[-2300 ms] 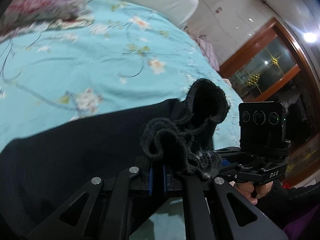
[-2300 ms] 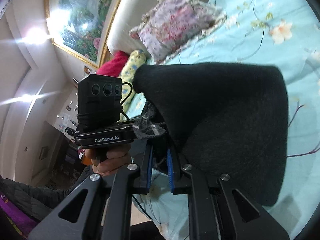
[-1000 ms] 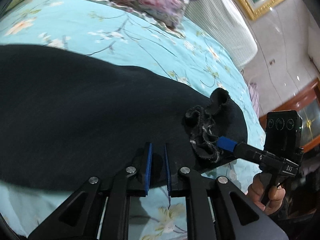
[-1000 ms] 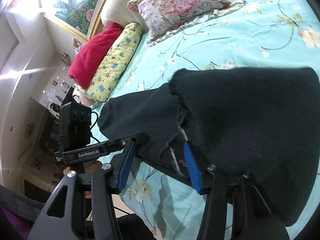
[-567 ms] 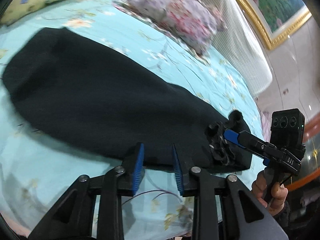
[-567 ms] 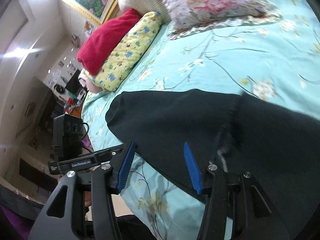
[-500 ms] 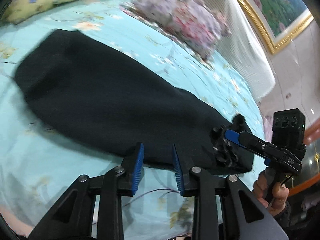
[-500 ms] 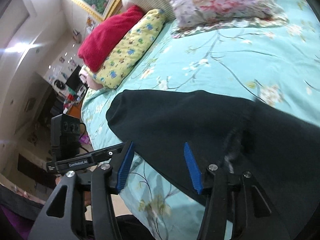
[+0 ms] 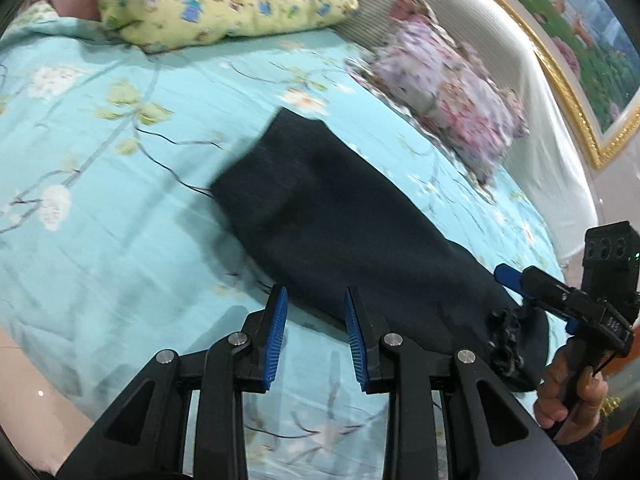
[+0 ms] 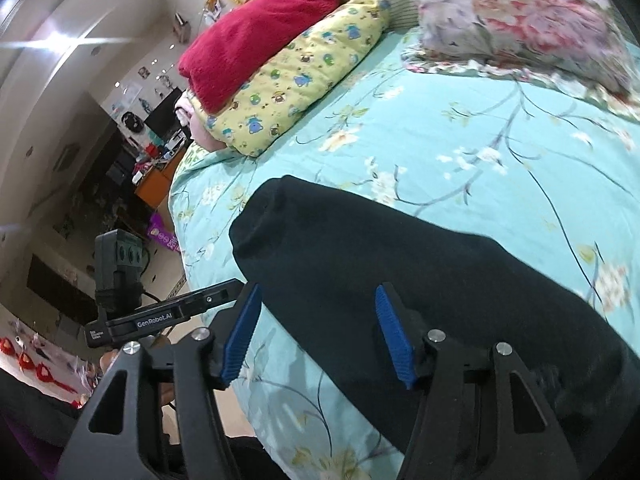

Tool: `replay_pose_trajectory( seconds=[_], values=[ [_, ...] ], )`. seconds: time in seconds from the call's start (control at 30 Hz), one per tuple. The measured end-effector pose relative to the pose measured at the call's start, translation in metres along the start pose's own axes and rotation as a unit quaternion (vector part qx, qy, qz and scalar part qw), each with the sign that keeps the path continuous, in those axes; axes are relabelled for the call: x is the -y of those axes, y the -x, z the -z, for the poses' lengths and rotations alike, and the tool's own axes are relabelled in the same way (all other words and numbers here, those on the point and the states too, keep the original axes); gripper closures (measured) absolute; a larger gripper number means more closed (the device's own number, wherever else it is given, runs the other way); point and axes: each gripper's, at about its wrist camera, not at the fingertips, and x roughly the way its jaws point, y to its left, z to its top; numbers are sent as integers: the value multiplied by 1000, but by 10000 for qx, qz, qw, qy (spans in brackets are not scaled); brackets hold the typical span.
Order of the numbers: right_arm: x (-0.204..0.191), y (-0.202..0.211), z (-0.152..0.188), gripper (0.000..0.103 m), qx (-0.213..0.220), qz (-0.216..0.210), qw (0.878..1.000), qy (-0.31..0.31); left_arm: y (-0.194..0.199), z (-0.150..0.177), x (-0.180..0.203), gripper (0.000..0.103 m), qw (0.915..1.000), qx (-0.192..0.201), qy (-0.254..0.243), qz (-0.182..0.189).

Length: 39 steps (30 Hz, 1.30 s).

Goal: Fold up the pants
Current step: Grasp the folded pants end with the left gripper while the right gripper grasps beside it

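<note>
The black pants [image 9: 360, 220] lie flat on the turquoise floral sheet [image 9: 100, 200], stretched from a folded end at upper left to a frayed hem [image 9: 508, 336] at lower right. My left gripper [image 9: 316, 332] hovers just off their near edge. Its jaws are opening and hold nothing. In the right wrist view the pants [image 10: 420, 272] run from centre to lower right. My right gripper [image 10: 318, 334] is over their near edge, jaws opening, pads clear of the cloth. The right gripper [image 9: 520, 296] shows by the hem. The left gripper [image 10: 230, 292] shows at the bed's edge.
A yellow pillow [image 10: 304, 72], a red blanket [image 10: 256, 36] and a floral pillow [image 10: 520, 12] lie at the head of the bed. A padded headboard [image 9: 520, 80] curves behind. The bed's near edge drops to the floor [image 9: 36, 412]. Cluttered furniture [image 10: 132, 168] stands at the left.
Both grippers have let go of the hem and slid left along the pants' near edge. Their jaws stand wider. The pants now lie flat on the sheet.
</note>
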Motion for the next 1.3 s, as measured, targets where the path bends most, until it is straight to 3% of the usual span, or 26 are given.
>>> replay_pose_trajectory(
  seconds=[0.1, 0.33, 0.67, 1.1, 1.3],
  values=[
    [-3, -9, -7, 42, -72, -27, 9999, 66, 5, -3, -10, 61, 9998, 86, 129, -94],
    [-10, -33, -27, 42, -311, 14, 9991, 303, 1, -13, -30, 55, 9987, 141, 472, -121],
    [-25, -85, -70, 42, -784, 71, 9926, 921, -19, -22, -38, 55, 9967, 2, 808, 126],
    [-37, -127, -92, 42, -1111, 37, 9844, 1363, -22, -27, -47, 55, 9944, 58, 1029, 214],
    [-45, -145, -102, 42, -1286, -81, 9764, 1735, -27, -28, -48, 50, 9936, 73, 1101, 244]
  ],
)
